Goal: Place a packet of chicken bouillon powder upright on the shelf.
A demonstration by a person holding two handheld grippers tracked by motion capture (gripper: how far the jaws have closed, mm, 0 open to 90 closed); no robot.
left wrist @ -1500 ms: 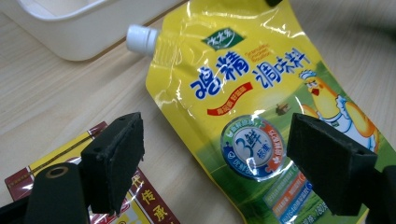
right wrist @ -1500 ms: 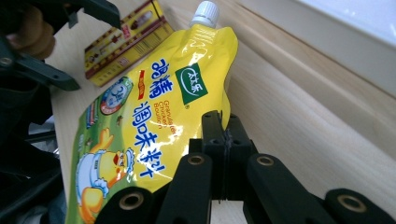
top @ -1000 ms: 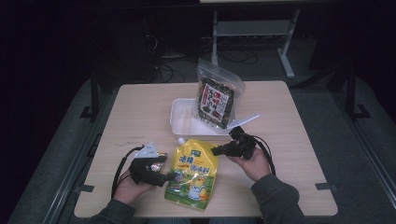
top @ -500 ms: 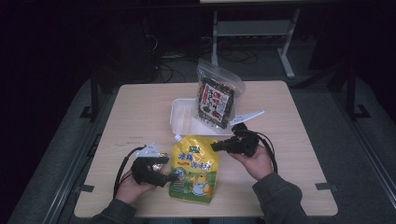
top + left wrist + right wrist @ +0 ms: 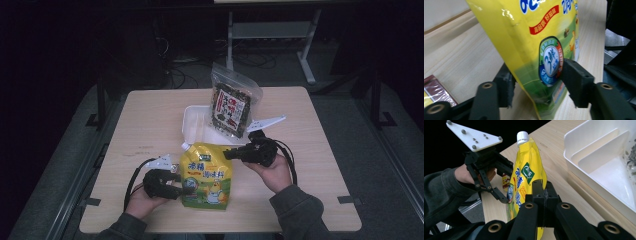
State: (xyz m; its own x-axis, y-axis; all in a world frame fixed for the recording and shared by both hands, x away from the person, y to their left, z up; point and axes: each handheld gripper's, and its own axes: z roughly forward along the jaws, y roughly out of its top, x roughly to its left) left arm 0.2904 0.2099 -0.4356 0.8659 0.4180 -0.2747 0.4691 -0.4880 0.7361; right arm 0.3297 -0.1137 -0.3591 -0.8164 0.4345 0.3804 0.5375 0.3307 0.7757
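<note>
Yellow pouch, both grippers' jaws clamped

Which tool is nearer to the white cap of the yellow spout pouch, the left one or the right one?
Right. The right tool, shut and empty, is level with the upper part of the yellow spout pouch, near the white cap. The left tool straddles the pouch's lower edge, far from the cap.
</note>
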